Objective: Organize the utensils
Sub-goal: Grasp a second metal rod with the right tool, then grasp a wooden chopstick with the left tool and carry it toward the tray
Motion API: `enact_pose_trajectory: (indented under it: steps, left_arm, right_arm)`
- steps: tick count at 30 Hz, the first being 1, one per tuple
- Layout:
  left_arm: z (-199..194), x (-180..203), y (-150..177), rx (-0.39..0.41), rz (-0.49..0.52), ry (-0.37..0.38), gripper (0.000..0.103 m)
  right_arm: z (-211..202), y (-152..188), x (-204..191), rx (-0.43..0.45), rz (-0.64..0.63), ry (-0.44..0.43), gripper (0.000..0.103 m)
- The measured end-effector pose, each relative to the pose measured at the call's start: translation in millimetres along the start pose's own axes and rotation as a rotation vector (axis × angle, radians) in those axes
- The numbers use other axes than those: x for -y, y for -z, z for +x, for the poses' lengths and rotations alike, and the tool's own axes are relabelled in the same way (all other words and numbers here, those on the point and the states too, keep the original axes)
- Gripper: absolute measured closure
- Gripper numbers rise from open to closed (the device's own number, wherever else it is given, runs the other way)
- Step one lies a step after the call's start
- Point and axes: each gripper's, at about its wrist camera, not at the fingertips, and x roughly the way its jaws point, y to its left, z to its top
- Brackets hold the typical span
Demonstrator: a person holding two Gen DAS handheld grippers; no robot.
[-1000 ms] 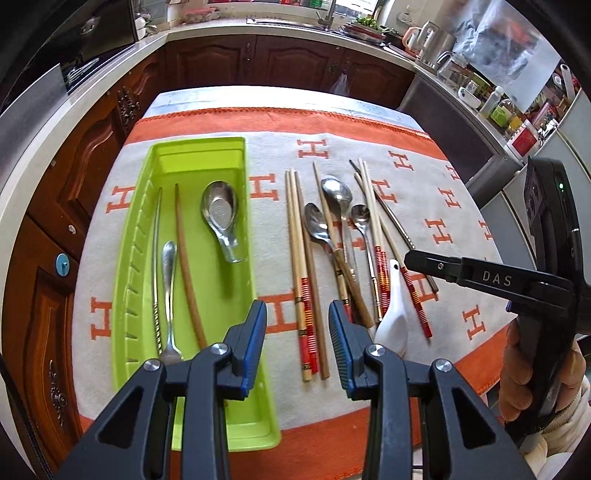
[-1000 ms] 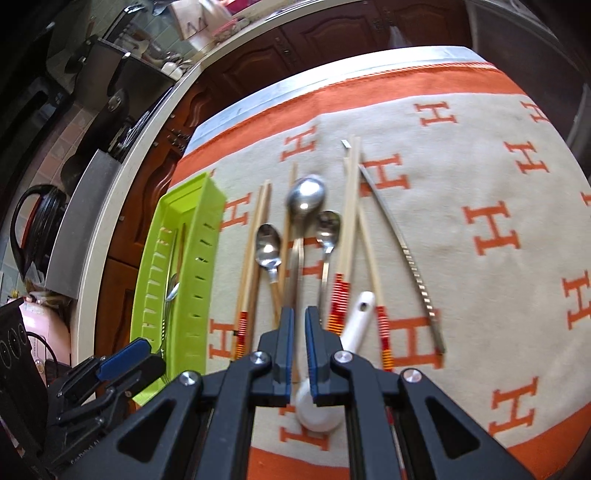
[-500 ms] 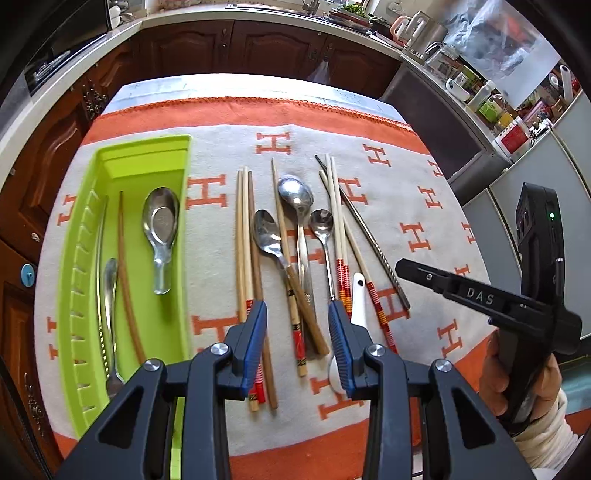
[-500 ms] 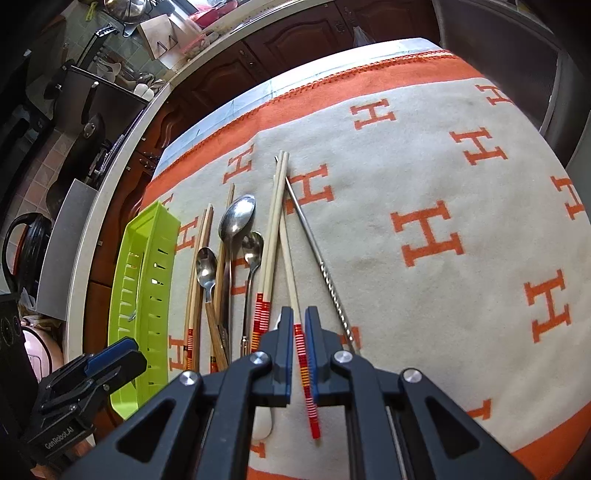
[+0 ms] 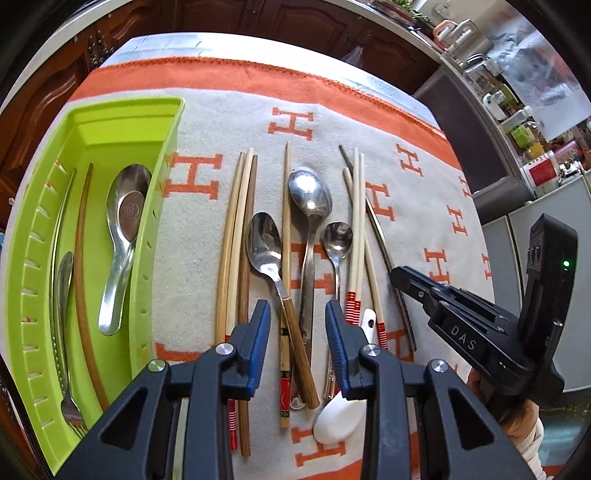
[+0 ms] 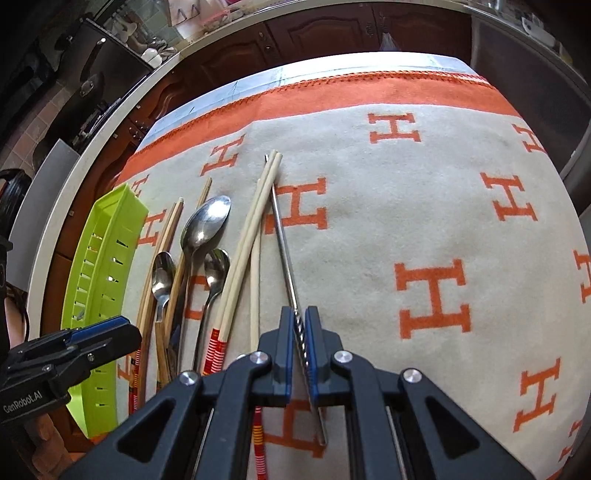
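A lime green utensil tray (image 5: 162, 206) on the left holds a metal soup spoon (image 5: 123, 229), a fork, a metal chopstick and a brown chopstick. Loose spoons (image 5: 309, 195), wooden chopsticks (image 5: 236, 236), red-banded chopsticks (image 5: 354, 236) and a white ceramic spoon (image 5: 341, 415) lie on the cloth. My left gripper (image 5: 297, 325) is open above the wooden-handled spoon (image 5: 266, 240). My right gripper (image 6: 300, 332) hovers low over the metal chopstick (image 6: 284, 243), jaws narrowly apart with the chopstick between them; contact is not clear. It also shows in the left wrist view (image 5: 402, 277).
An orange and beige cloth (image 6: 424, 221) with H marks covers the table. Dark wood cabinets (image 5: 314, 22) stand behind it. A counter with bottles and jars (image 5: 517, 122) runs along the right. The tray also shows in the right wrist view (image 6: 99, 266).
My left gripper has moved right, from over the tray to over the loose utensils. My right gripper has moved right, from over the spoons to over the metal chopstick, and lower.
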Motion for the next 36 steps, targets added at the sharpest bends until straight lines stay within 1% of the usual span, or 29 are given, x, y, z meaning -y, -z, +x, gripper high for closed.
enact_pose_trajectory:
  steps: [4,8,11,13,14,16,18,23,29,33,36]
  left_arm:
    - [9.1,-4.0,0.2,-0.024,-0.03,-0.001,0.076]
    - [15.6,-6.7,-1.3,-0.03,-0.054,0.003,0.076]
    - [20.4,-9.2,-3.5,-0.036,-0.069,0.003,0.077]
    - [24.9,-11.2,-5.1,-0.042,-0.083,0.008,0.084]
    - [28.1,-13.1,-6.2,-0.047,-0.093,0.013,0.089]
    - [30.1,-16.2,-6.7,-0.042,-0.109,0.037,0.092]
    - [30.2,-17.7,-7.5,-0.028,-0.118,0.042,0.095]
    - [25.8,-22.2,-6.7,-0.012,-0.133,0.028,0.097]
    - [17.4,-26.6,-4.6,0.004,-0.131,0.031,0.098]
    - [14.3,-26.1,-2.9,0.015,-0.116,0.03,0.098]
    - [10.7,-25.4,-1.3,0.029,-0.108,0.026,0.098]
  right_arm:
    - [4.9,-4.1,-12.0,0.018,-0.089,0.049,0.095]
    - [8.5,-4.5,-22.4,0.039,-0.162,0.101,0.095]
    - [8.2,-2.8,-23.1,0.045,-0.179,0.107,0.095]
    - [7.1,-2.2,-19.7,0.045,-0.167,0.093,0.095]
    - [6.8,-1.8,-18.8,0.044,-0.161,0.086,0.095]
    - [5.7,-0.1,-17.4,0.043,-0.153,0.076,0.095]
    - [4.6,1.6,-15.9,0.043,-0.146,0.068,0.095]
    - [1.5,4.6,-11.9,0.029,-0.118,0.05,0.095]
    - [-2.1,7.1,-8.1,0.004,-0.074,0.026,0.095]
    - [-11.5,8.6,-10.1,0.017,-0.044,-0.032,0.095]
    - [-15.6,5.7,-17.6,0.015,-0.039,-0.116,0.095]
